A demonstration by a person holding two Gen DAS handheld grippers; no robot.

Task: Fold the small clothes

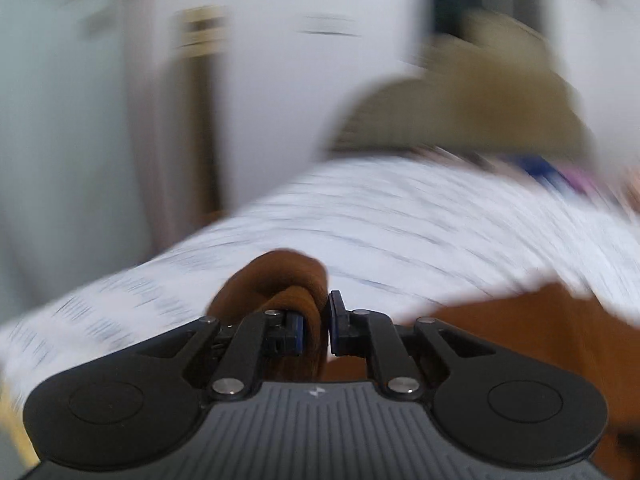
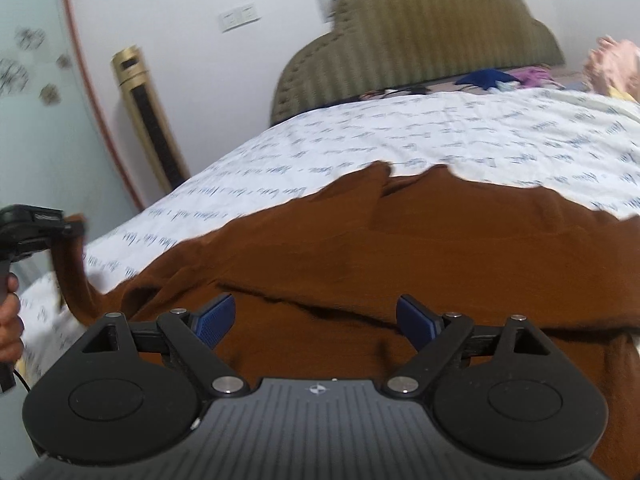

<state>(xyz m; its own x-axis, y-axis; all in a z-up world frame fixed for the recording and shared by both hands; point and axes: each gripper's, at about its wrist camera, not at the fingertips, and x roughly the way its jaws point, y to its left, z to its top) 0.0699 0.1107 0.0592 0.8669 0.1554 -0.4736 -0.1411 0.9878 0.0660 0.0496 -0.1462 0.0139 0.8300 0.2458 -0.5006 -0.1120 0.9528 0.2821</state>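
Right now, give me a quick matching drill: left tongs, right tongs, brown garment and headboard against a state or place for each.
Things:
1. left tongs
2. right tongs
3. brown garment
4. headboard

States or places:
A. spread on the printed sheet
B. open above brown cloth
C. at the far end of the bed
D. shut on a bunched brown edge

Pairs: 1-D, 2-B, 3-A, 4-C

The left wrist view is smeared by motion: the patterned bedsheet (image 1: 400, 216), the headboard (image 1: 460, 112) and the wall behind are streaks, and the sheet's print cannot be read. The brown garment (image 2: 400, 248) runs off the lower right edge of the right wrist view, and the right gripper's (image 2: 316, 318) body hides its near part. Small clothes (image 2: 504, 78) at the bed's far edge are too small to identify.
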